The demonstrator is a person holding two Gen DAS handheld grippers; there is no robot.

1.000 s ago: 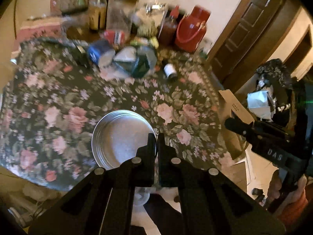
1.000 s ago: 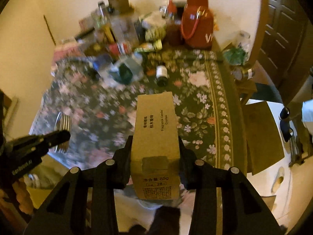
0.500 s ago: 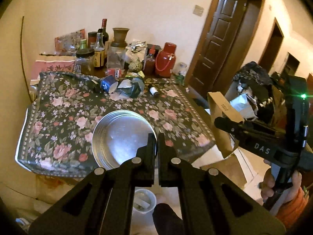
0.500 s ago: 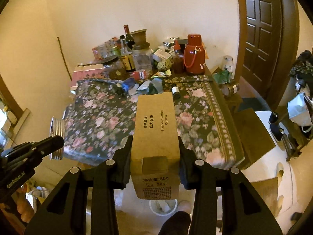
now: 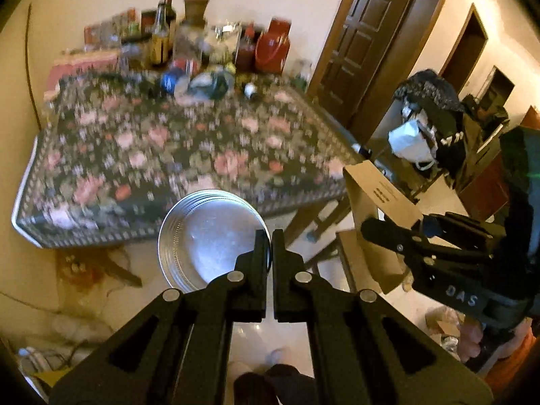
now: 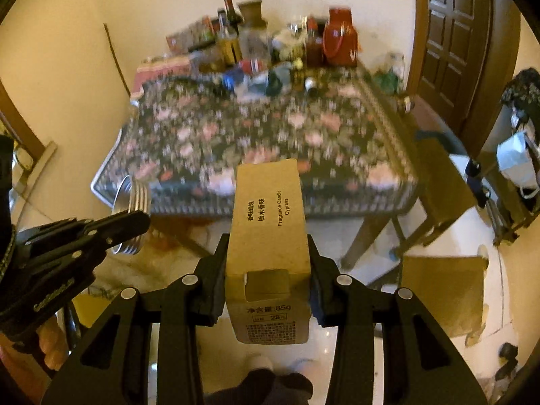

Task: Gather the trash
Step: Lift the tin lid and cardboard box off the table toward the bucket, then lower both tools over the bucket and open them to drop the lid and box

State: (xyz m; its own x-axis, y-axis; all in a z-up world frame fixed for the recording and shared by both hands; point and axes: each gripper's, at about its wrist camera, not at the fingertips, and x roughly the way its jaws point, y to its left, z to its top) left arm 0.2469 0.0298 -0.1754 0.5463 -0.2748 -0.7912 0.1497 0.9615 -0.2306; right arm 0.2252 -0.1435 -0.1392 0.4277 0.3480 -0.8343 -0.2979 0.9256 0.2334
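Floral-clothed worktop [image 6: 270, 141] ahead with bottles and a red jug [image 6: 339, 42] crowding its far edge, right gripper [image 6: 268, 260] fingers clamped on cardboard candle box [image 6: 268, 236], long axis pointing forward, left gripper [image 5: 266, 256] fingers pinching round metal tin [image 5: 209, 236] rim, tin mouth facing camera, both off the near edge.

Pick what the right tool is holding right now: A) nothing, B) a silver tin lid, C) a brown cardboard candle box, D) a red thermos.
C: in the right wrist view the right tool is clamped on both sides of a brown cardboard box printed "Fragrance Candle Cypress"; the silver tin lid is in the left tool instead.
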